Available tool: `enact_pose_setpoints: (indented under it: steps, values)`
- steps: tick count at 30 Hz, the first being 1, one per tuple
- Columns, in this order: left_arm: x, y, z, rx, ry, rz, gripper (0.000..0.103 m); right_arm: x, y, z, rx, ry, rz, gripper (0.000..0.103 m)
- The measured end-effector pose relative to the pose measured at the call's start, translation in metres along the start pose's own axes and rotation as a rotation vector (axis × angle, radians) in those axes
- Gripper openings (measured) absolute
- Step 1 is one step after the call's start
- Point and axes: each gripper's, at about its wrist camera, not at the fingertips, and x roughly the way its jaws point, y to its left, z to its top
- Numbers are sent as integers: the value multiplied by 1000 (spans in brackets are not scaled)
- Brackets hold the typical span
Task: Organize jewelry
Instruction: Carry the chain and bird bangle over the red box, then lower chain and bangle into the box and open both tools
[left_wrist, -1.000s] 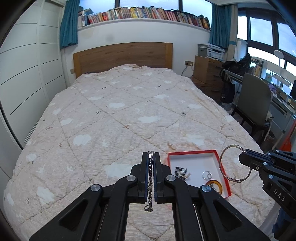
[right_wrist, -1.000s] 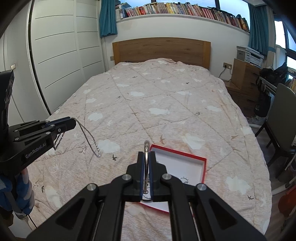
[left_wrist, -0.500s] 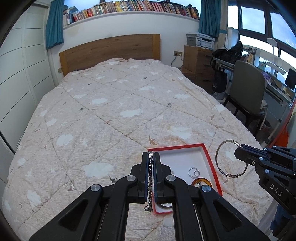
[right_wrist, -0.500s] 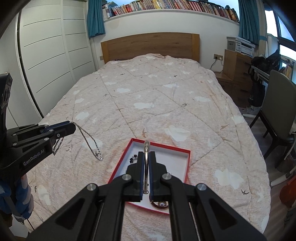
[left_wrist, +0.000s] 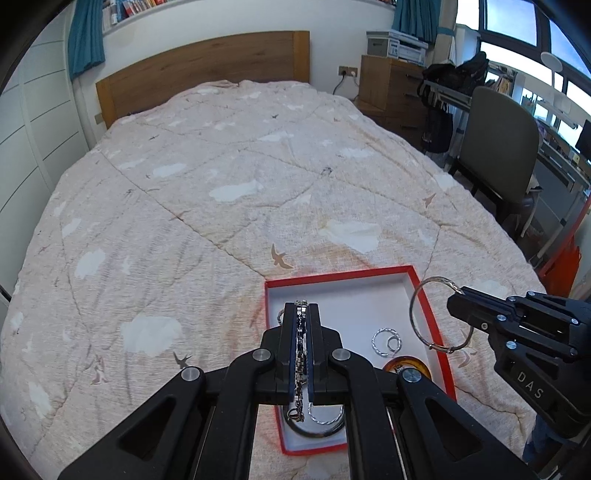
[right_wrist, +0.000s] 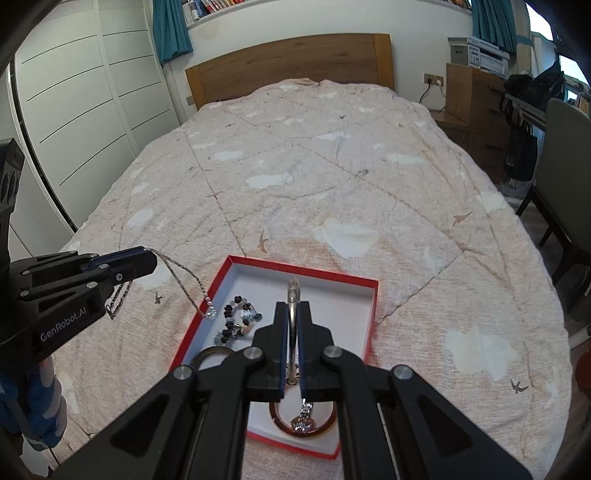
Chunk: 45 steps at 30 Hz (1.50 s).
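Note:
A red-rimmed white box (left_wrist: 428, 299) (right_wrist: 371, 314) lies on the bed near its foot. It holds small silver rings (left_wrist: 386, 341), an amber bangle (right_wrist: 275, 413), a bead bracelet (right_wrist: 238, 321) and a dark bangle (left_wrist: 306, 434). My left gripper (left_wrist: 302, 314) is shut on a silver chain (left_wrist: 300, 369) (right_wrist: 184, 277), which hangs over the box's left edge. My right gripper (right_wrist: 293, 310) is shut on a silver bangle (right_wrist: 293, 295) (left_wrist: 424, 317) and holds it above the box's right rim.
The quilted beige bedspread (left_wrist: 240, 192) stretches to a wooden headboard (left_wrist: 203, 70). A chair (left_wrist: 498, 147) and desk stand right of the bed, a dresser (left_wrist: 391, 85) at the back right, white wardrobe doors (right_wrist: 92, 110) on the left.
Both grippers have moved forward and down over the box with their jewelry. The chain's end now hangs at the box's left edge.

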Motion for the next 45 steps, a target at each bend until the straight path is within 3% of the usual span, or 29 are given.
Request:
enact_pose_setpoints:
  steps: [15, 40, 45]
  values:
    - [71, -7, -9, 1, 91, -16, 4, 60, -15, -11, 37, 57, 79, 4]
    - [120, 1, -49, -2, 205, -4, 4, 108, -41, -37, 85, 168, 10, 5]
    - [121, 2, -55, -1, 214, 11, 9, 113, -38, -43, 64, 205, -3, 8]
